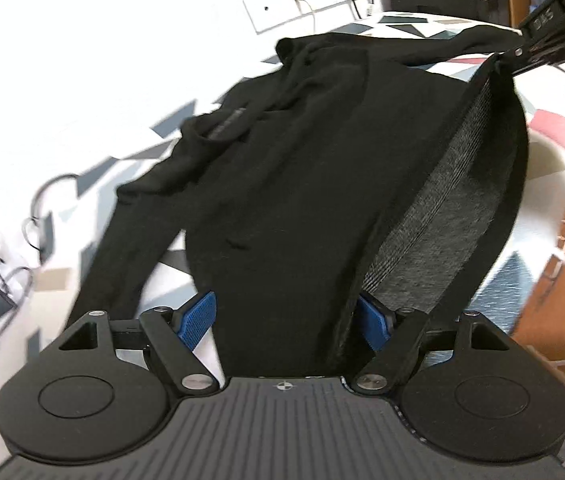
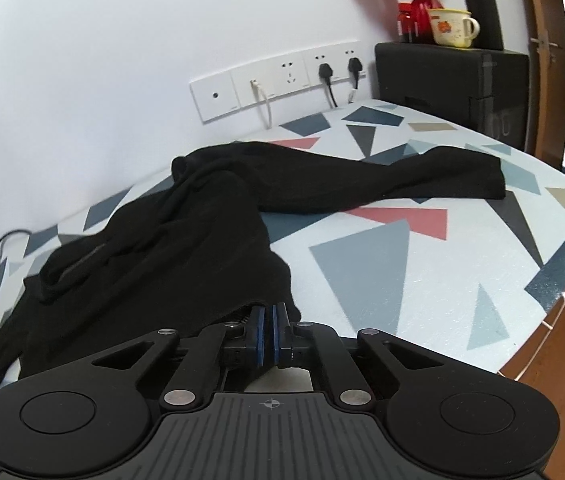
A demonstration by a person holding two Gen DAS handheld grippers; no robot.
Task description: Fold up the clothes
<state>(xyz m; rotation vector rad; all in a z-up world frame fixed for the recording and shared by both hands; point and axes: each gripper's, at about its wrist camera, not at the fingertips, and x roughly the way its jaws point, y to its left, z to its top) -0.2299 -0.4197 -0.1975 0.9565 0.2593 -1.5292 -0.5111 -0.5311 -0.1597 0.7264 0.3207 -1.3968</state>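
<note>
A black garment (image 2: 186, 240) lay spread across the table (image 2: 402, 272), whose cloth bore grey, blue and red triangles. One sleeve (image 2: 422, 176) trailed toward the far right edge. The right gripper (image 2: 270, 326) was clenched on the garment's hem, lifting a corner so its grey lining (image 1: 434, 216) showed. The left gripper (image 1: 290, 320) stood released, the hem lying between its blue pads (image 1: 198, 320). Cables (image 1: 10, 280) sat at the table's left end. Behind, wall sockets (image 2: 282, 76) held plugs; a black box (image 2: 450, 76) carried a mug (image 2: 450, 26), a red vase (image 2: 418, 16) and a dark bottle (image 2: 480, 4).
</note>
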